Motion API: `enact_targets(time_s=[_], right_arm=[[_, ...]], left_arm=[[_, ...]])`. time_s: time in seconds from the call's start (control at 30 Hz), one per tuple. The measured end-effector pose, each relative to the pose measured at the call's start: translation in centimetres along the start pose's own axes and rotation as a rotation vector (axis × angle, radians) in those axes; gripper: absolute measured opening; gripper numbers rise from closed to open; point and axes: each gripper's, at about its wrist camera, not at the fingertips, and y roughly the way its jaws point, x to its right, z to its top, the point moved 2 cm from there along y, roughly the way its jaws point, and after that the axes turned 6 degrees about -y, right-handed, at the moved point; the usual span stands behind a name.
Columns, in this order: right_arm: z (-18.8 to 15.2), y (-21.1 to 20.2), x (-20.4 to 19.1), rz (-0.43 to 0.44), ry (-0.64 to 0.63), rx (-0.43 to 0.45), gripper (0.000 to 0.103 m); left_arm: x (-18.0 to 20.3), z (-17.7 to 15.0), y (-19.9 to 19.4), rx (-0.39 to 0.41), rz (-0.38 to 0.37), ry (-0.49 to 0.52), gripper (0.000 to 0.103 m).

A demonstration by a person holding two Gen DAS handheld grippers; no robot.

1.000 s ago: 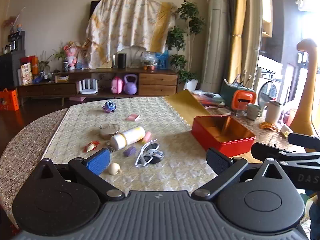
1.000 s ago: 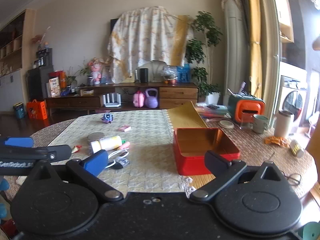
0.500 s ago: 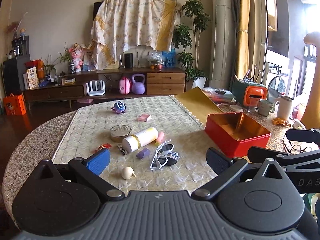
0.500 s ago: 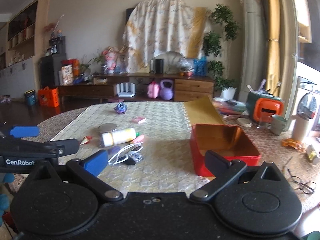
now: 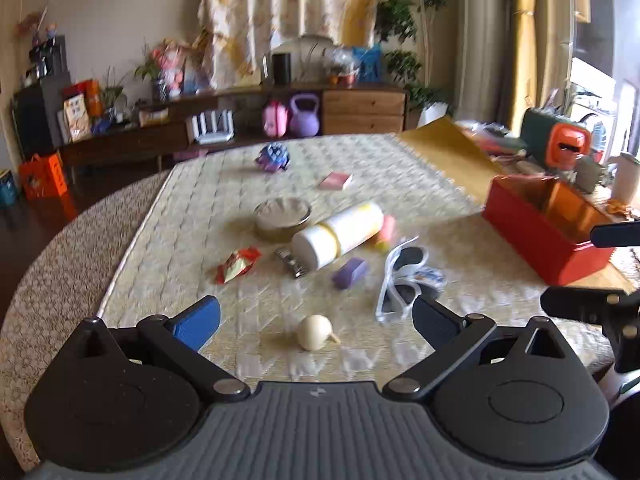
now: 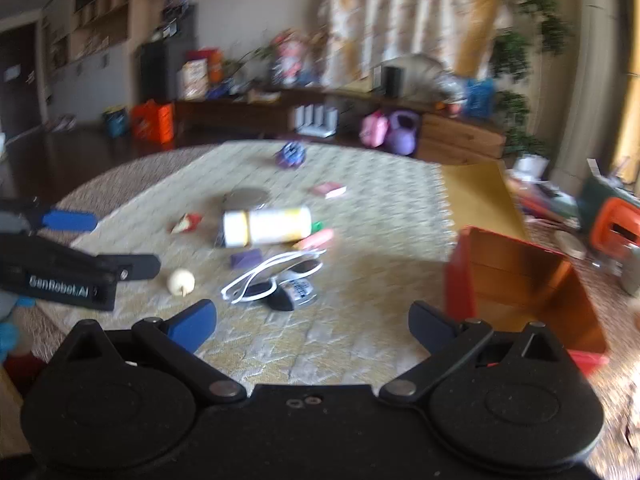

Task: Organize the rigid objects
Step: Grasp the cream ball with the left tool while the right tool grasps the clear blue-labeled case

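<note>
Left gripper: jaws spread wide, nothing between them, held low over near edge of cream woven tablecloth. Right gripper: jaws likewise spread, nothing held, over cloth nr the red box; right-wrist view blurred. Items on cloth, centre cluster: white bottle w/ yellow band, lying on its side; round tin just behind it, touching or nearly; pink/orange item at bottle's far end, partly hidden; small metal clip-like piece at bottle's cap end, type unclear; purple block just in front of bottle; white-framed sunglasses, dark lenses, lying over a dark flat item w/ label, to the right of block; red/gold wrapper to the left of cluster, apart; small cream bulb-shaped item, w/ stub stem, alone nearest left gripper, roughly between its fingers in view. Further back: pink flat packet; purple/blue toy nr far edge. Red box: open, orange-gold inside, interior looks bare in right-wrist view, on table to the right of cloth, well apart from cluster. Gold sheet behind box. Bkgd: wooden sideboard, purple kettlebell, draped cloth, potted plant.
</note>
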Motion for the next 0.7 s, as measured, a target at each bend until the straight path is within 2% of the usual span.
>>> enact_targets(time_s=[0.3, 0.53, 0.6, 0.7], right_arm=[[-0.3, 7.4, 0.3, 0.084, -0.064, -0.084, 0.093], [0.0, 10.9, 0.7, 0.123, -0.086, -0.122, 0.073], [0.1, 11.4, 0.7, 0.123, -0.088, -0.123, 0.072], [0.1, 12.0, 0.7, 0.134, -0.095, -0.126, 0.069]], left_arm=[[-0.7, -0.8, 4.7, -0.079, 0.007, -0.017, 0.103], [-0.6, -1.4, 7.1, -0.114, -0.004, -0.027, 0.102], [-0.6, -1.5, 7.6, -0.126, -0.015, -0.032, 0.094], [-0.4, -1.7, 8.1, -0.138, -0.015, -0.020, 0.090]])
